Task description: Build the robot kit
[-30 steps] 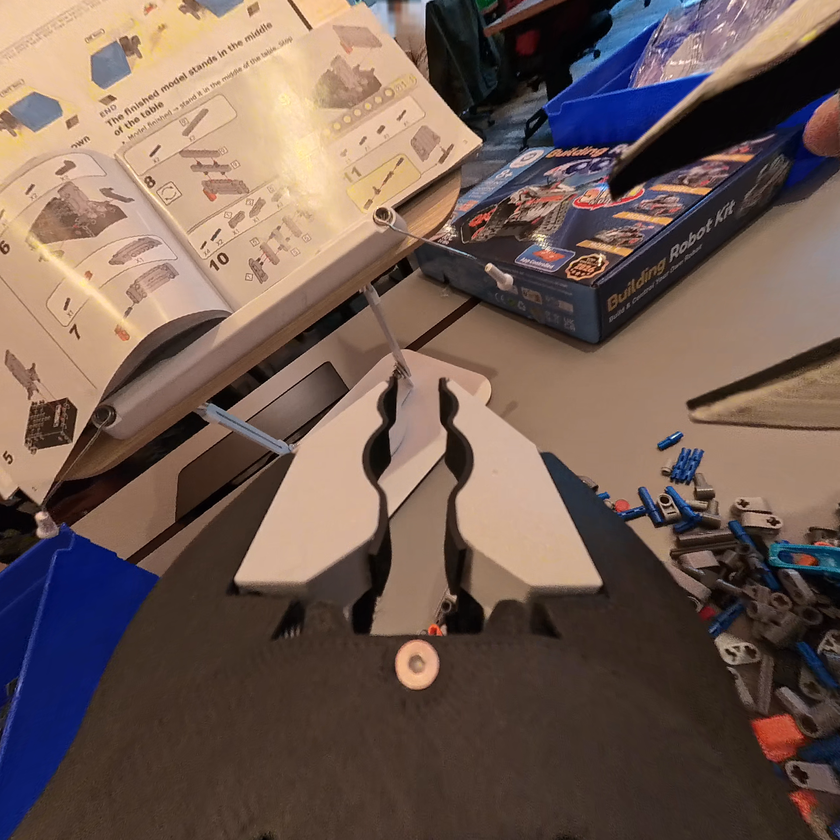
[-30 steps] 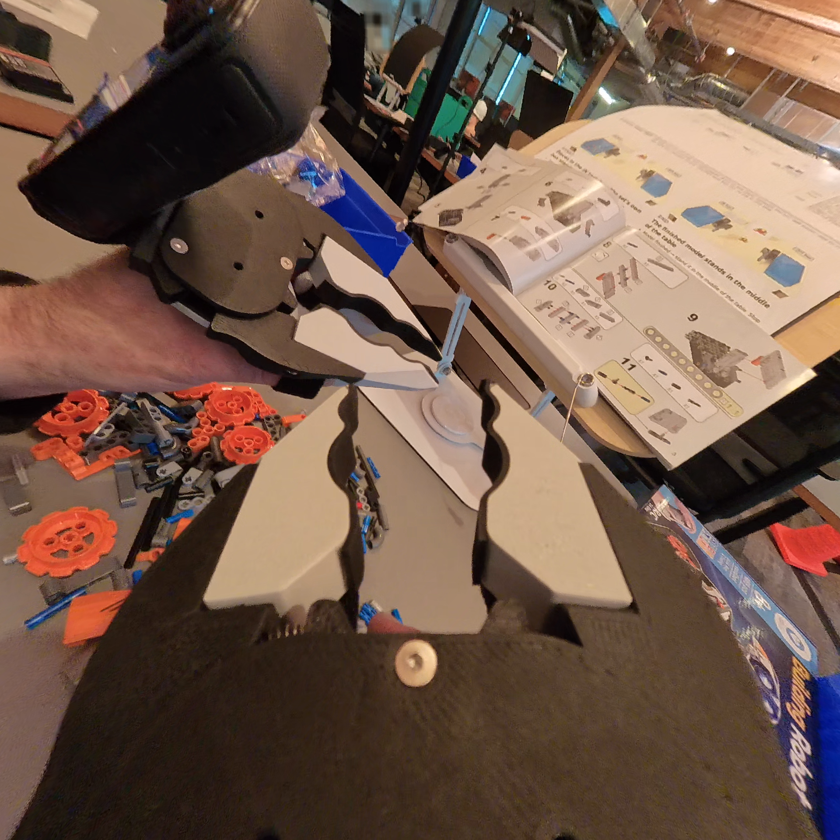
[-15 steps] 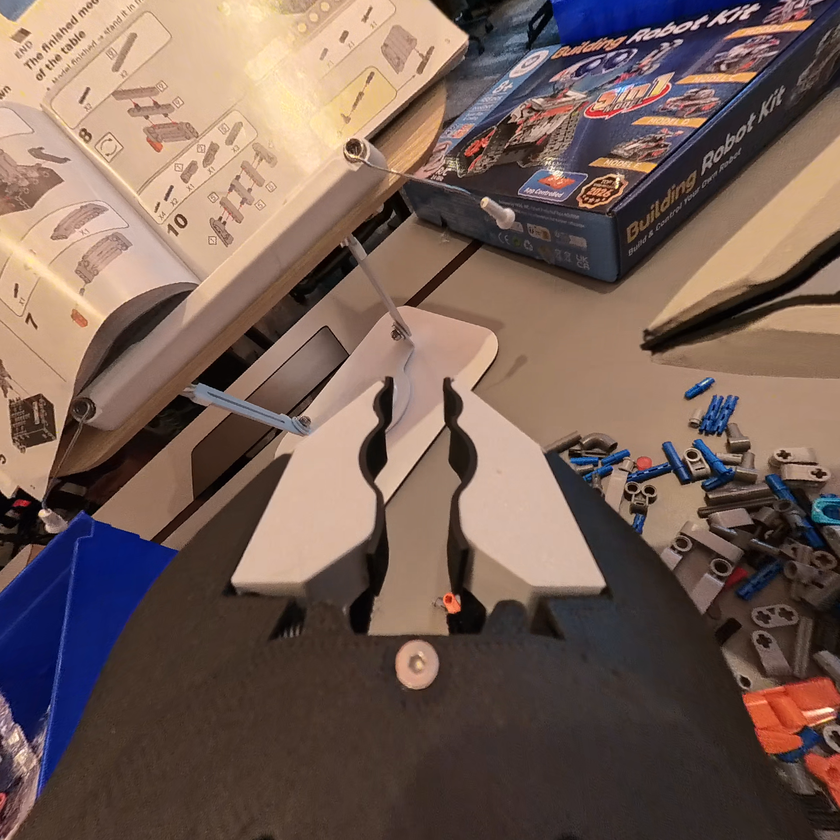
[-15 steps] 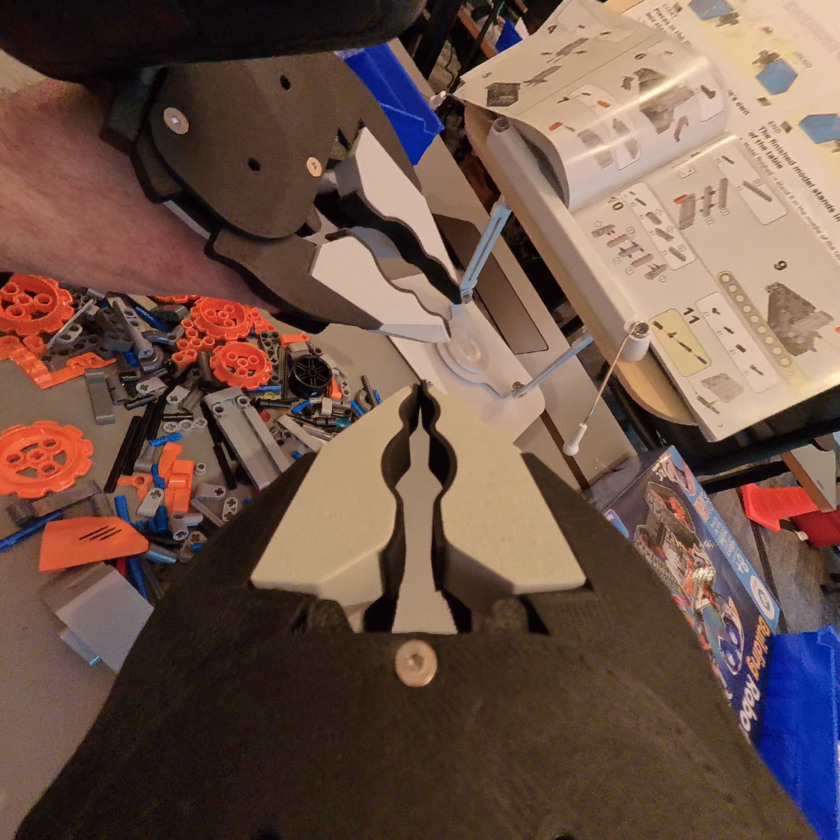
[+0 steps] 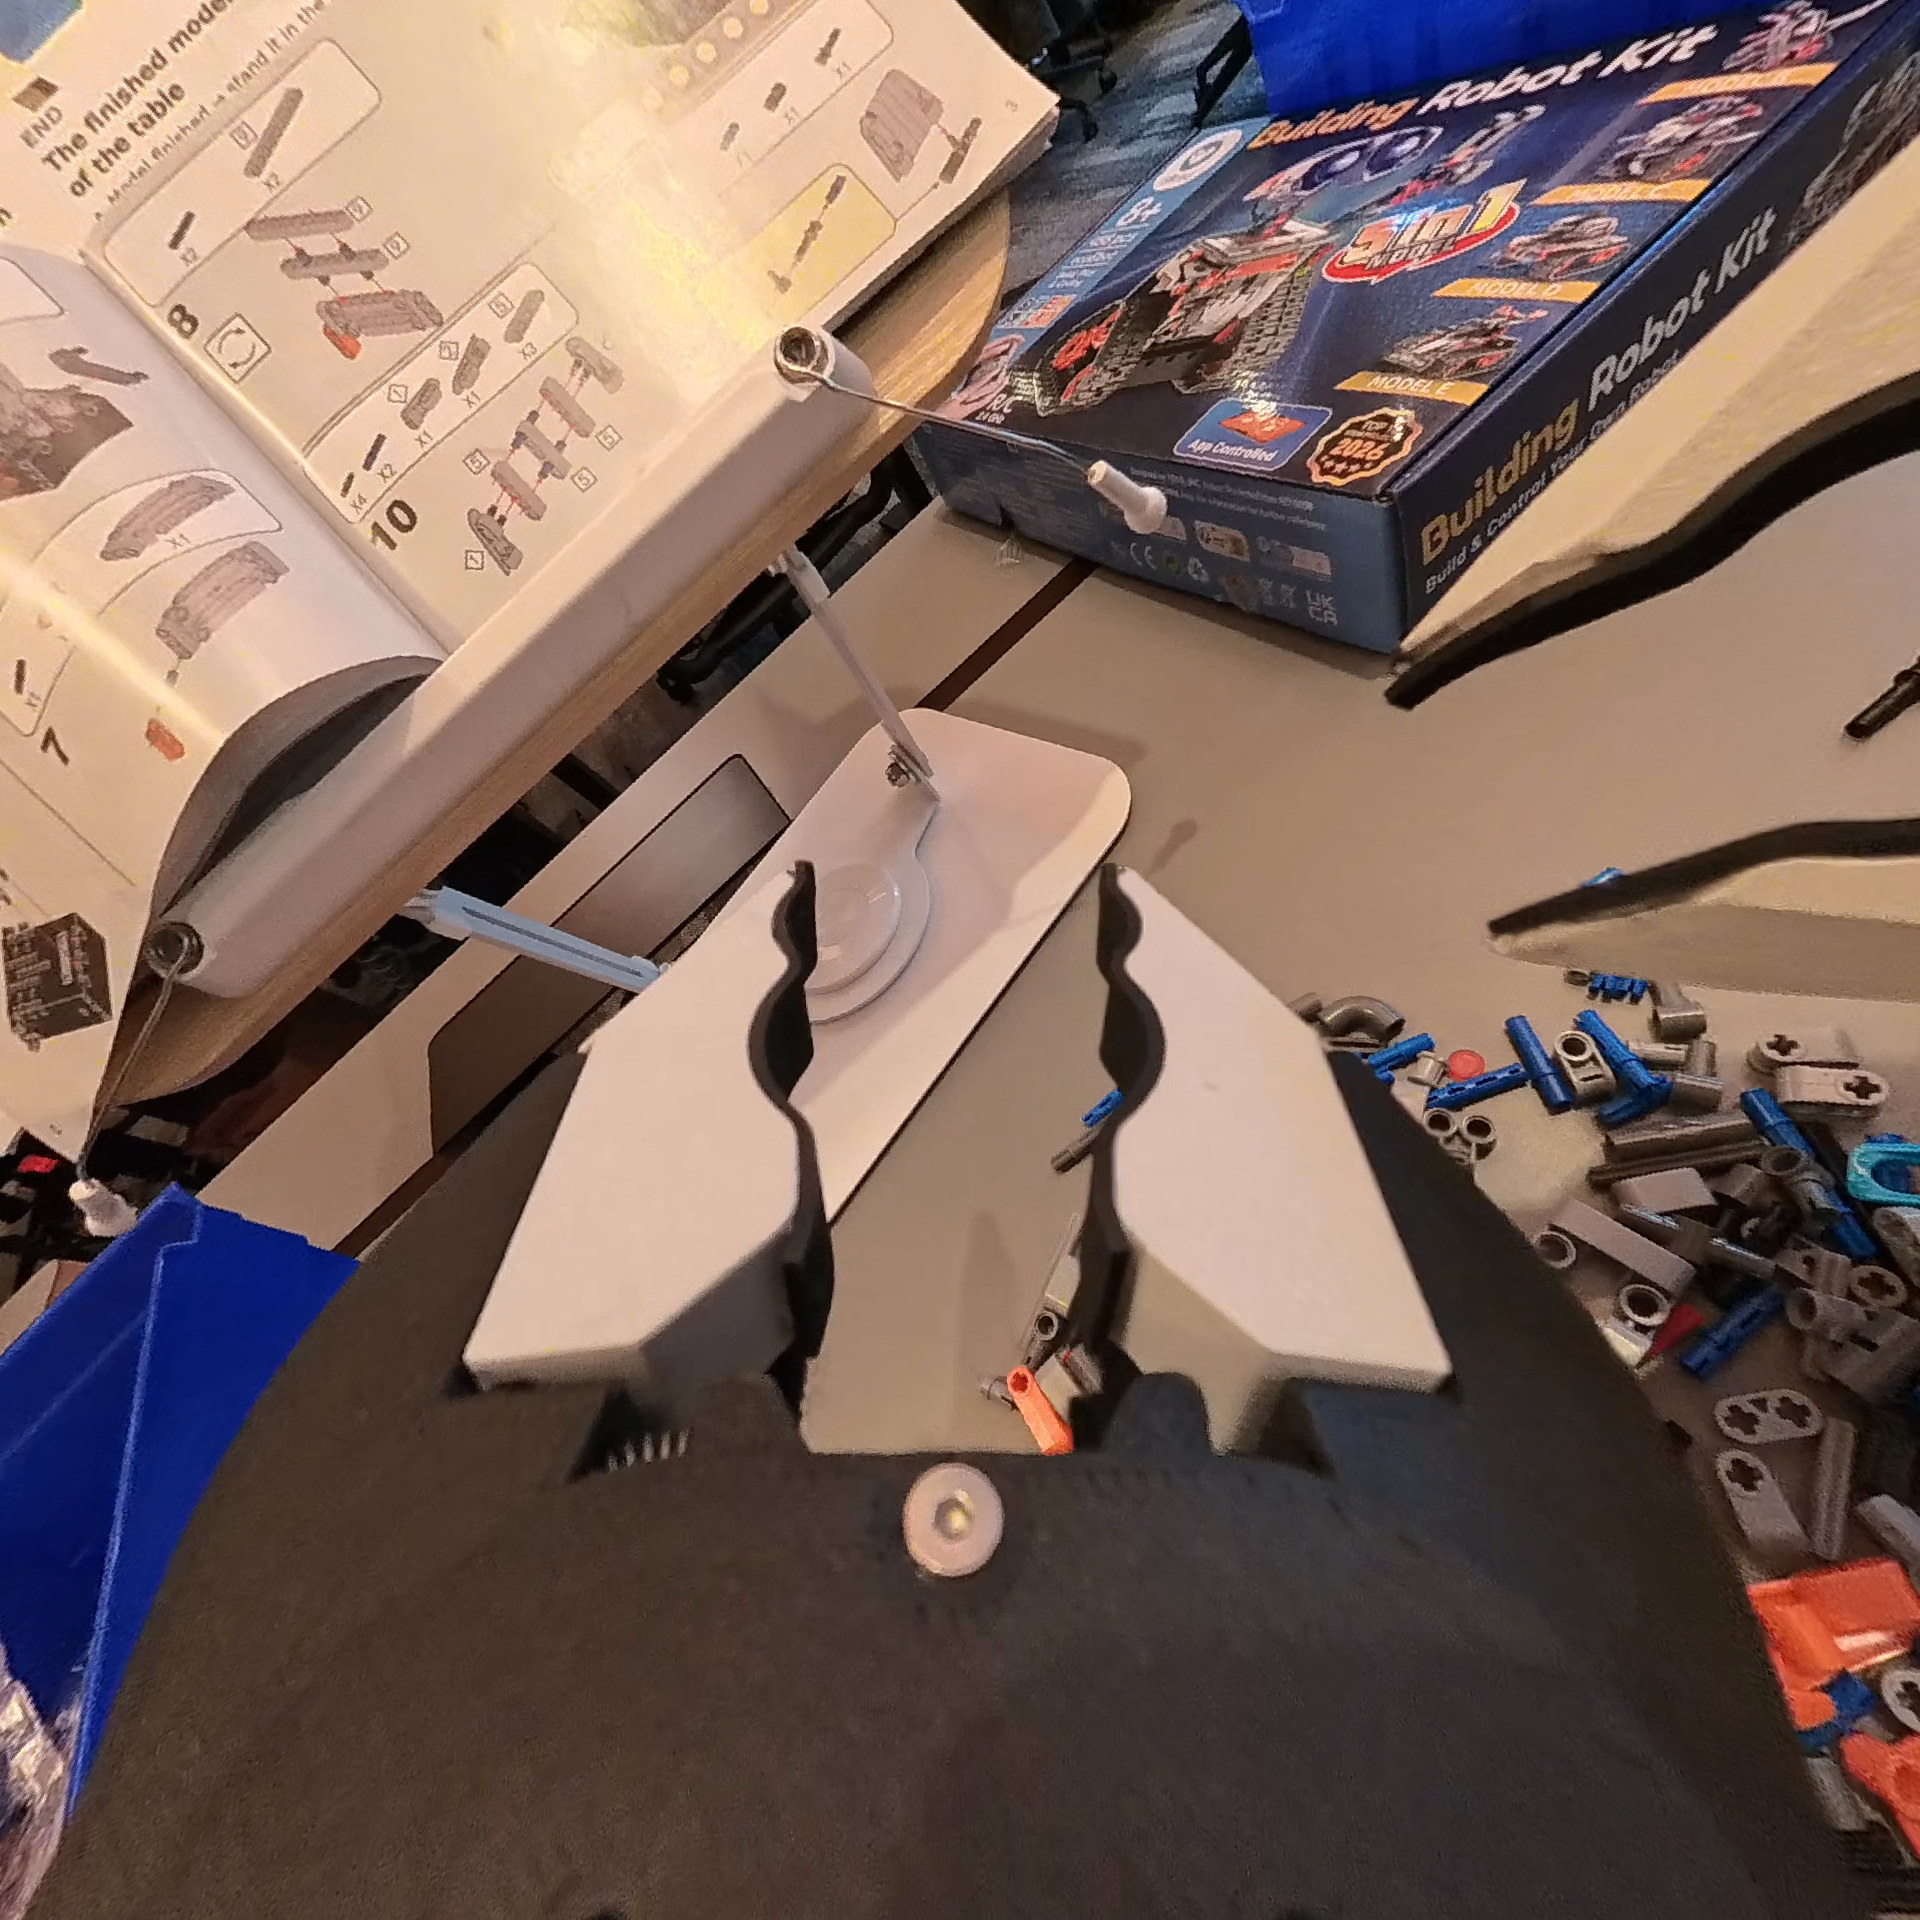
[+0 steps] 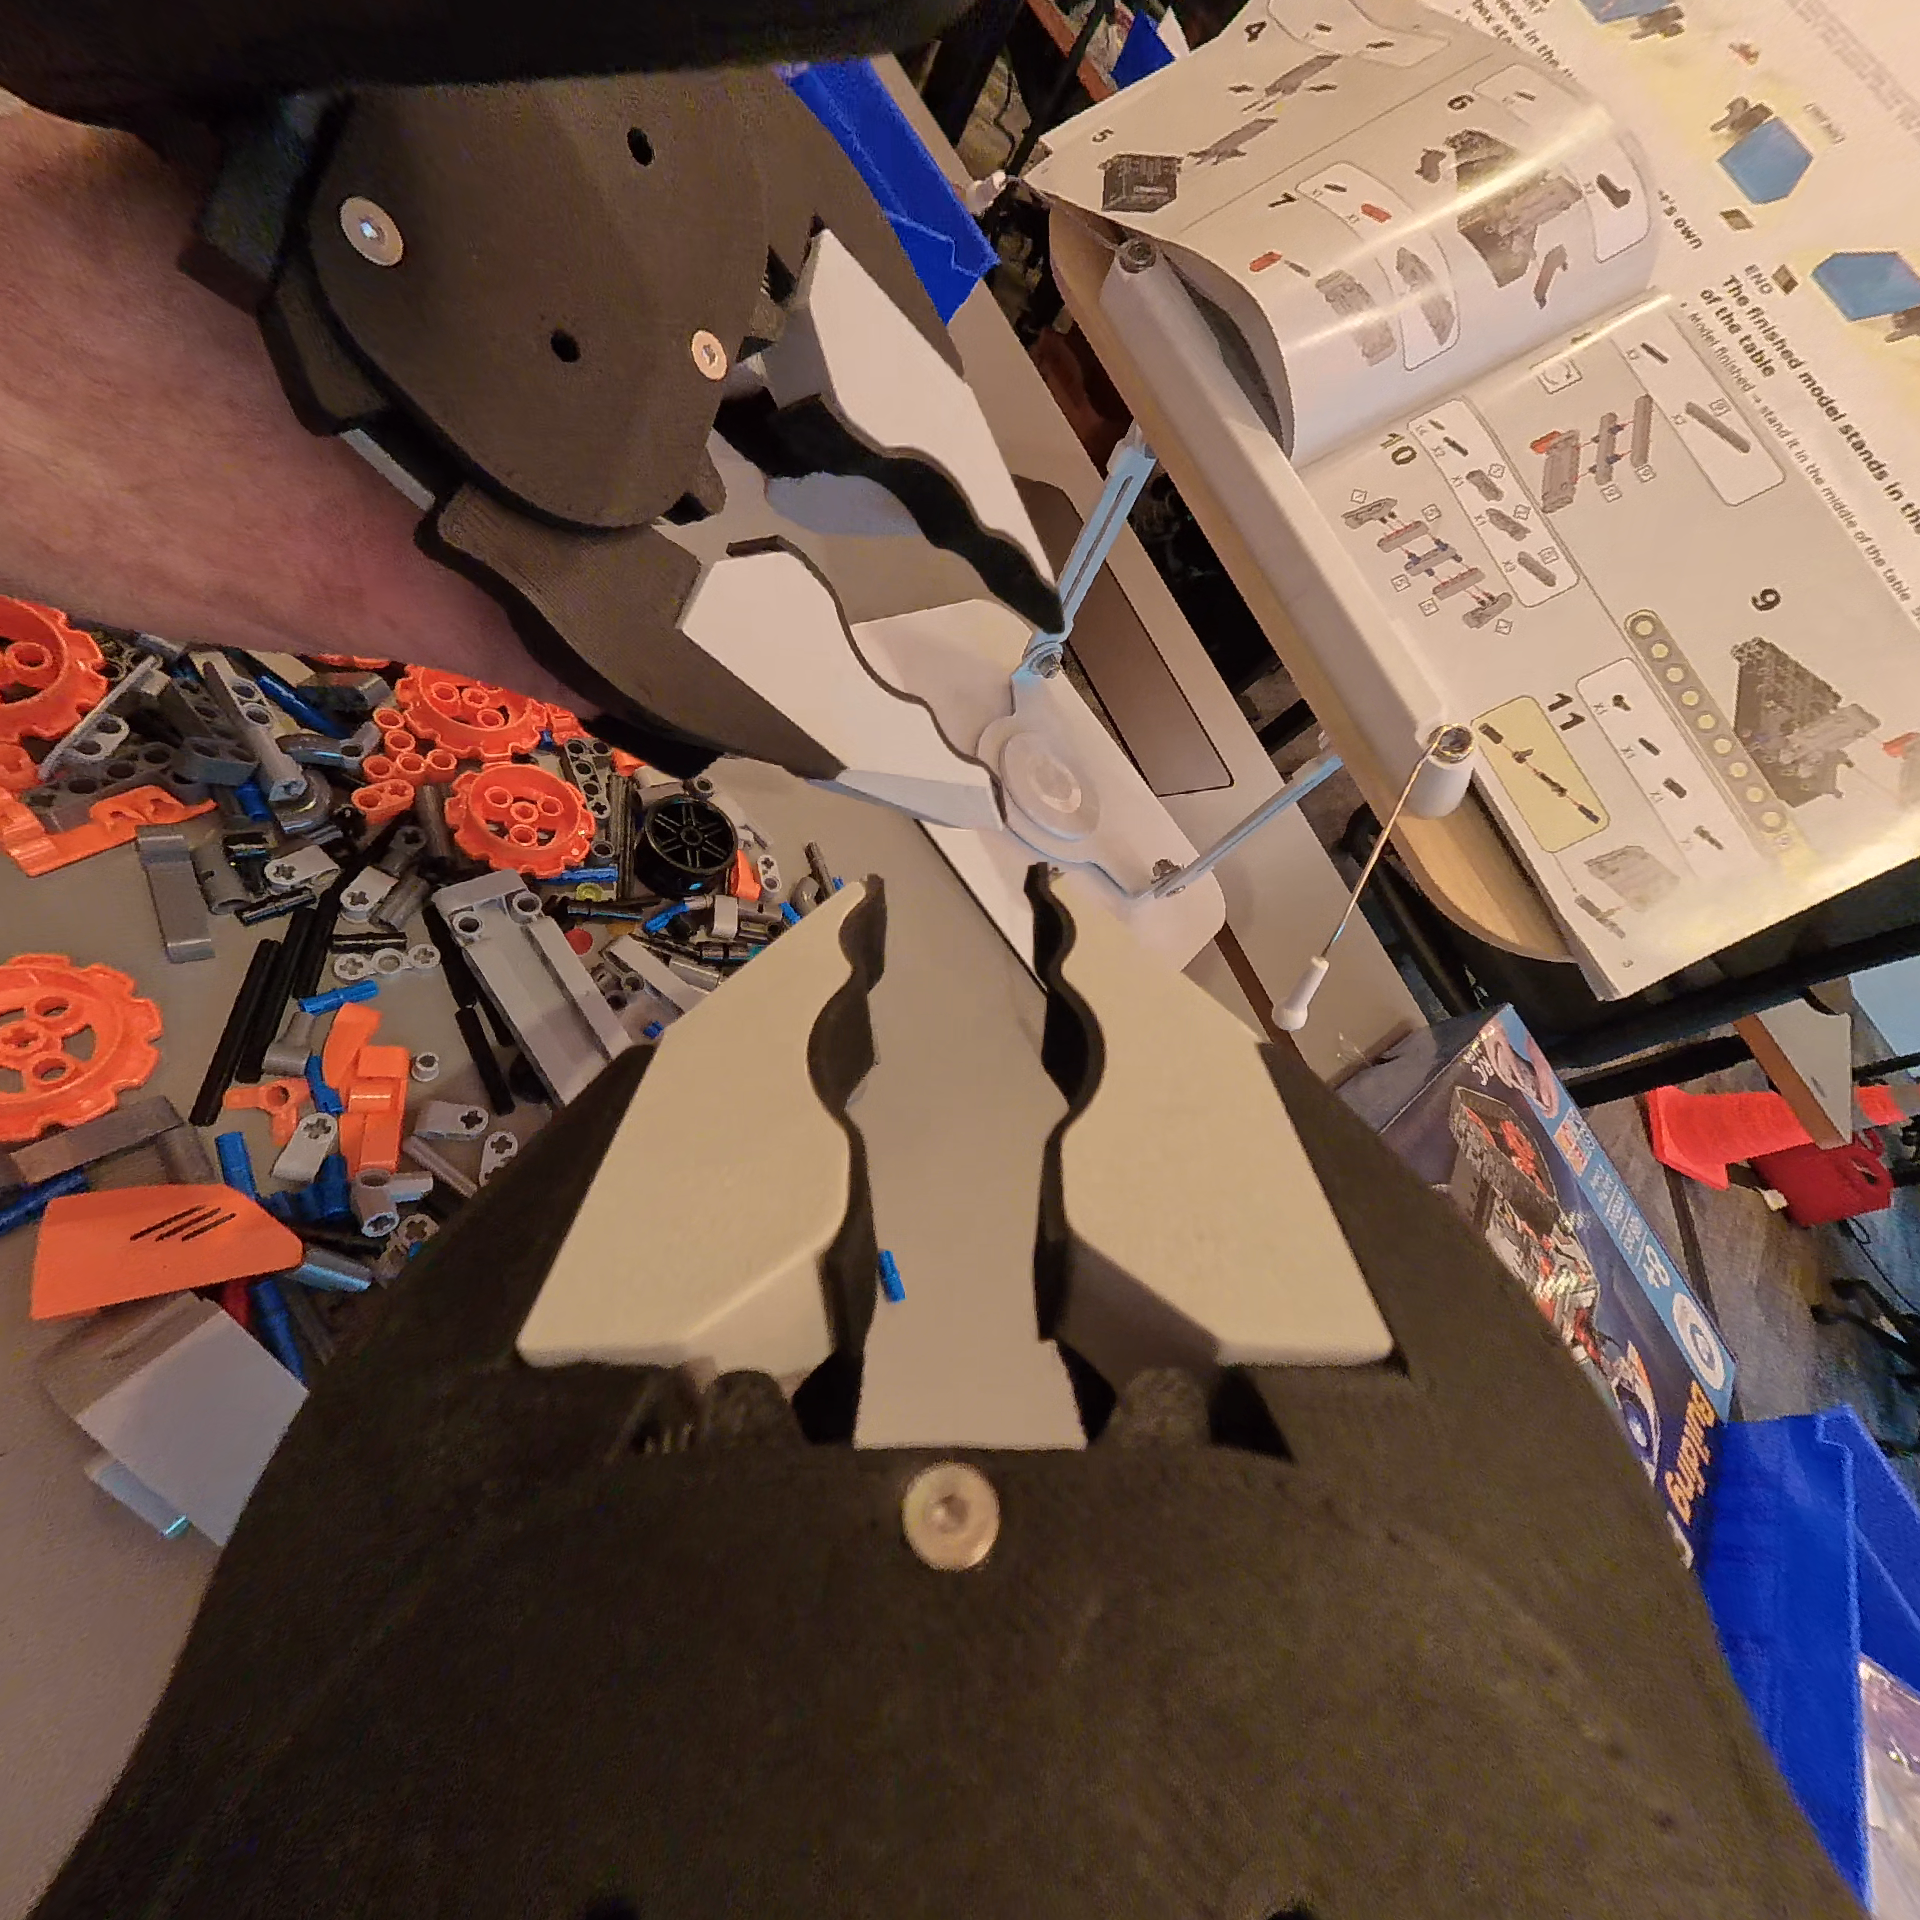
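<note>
Apparently empty, both tongs, left and right, gape above small, light, stiff plastic pieces, near the stand base.

Left gripper, jaws apart, over the white stand base; open instruction booklet upper left, kit box upper right, loose parts at right.

Printed writing on 2 items, wording not transcribed:
- open instruction booklet on tilted stand: step numerals, bold heading, part diagrams.
- blue kit box on table: yellow lettering on top and side, small badges.
</note>
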### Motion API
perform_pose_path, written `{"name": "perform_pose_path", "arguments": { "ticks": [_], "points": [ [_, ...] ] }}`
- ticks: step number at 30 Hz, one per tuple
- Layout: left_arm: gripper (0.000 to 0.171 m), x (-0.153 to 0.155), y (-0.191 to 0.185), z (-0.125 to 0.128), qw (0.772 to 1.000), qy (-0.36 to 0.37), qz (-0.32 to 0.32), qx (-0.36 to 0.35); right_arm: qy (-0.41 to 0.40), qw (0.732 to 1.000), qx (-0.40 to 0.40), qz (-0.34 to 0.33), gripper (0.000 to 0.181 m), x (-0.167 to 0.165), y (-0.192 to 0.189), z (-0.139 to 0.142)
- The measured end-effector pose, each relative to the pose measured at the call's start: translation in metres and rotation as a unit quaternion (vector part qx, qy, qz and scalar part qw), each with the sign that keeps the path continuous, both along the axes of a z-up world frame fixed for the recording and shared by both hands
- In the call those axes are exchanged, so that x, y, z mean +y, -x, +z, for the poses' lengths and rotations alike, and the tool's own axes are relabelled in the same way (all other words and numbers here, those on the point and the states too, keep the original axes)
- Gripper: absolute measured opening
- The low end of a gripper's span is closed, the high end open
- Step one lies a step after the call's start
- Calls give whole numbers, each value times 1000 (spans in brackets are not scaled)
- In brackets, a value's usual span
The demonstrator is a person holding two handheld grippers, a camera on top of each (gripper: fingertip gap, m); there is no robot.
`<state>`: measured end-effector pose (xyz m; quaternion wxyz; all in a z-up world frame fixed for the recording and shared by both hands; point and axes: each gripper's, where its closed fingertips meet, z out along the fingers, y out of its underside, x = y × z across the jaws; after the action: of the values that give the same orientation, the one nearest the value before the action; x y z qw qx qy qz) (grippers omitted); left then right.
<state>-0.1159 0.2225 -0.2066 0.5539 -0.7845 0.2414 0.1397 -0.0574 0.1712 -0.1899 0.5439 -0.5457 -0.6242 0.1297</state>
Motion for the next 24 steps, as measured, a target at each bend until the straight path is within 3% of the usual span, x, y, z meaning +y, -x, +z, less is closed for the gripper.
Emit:
{"name": "perform_pose_path", "arguments": {
  "ticks": [8,15,21,24],
  "points": [
    [67,-2,-6,-2,1000,7,-28,-8,6,1000,7,5,29,-1,-2,2],
    [56,-9,-14,6,998,4,-55,-12,13,1000,11,7,29,1,-6,1],
    [37,-16,-18,14,996,3,-86,1,20,1000,5,11,28,1,-11,-4],
    [37,-19,-20,17,995,12,-98,-7,32,999,10,16,25,0,-16,-4]
  ]
}}
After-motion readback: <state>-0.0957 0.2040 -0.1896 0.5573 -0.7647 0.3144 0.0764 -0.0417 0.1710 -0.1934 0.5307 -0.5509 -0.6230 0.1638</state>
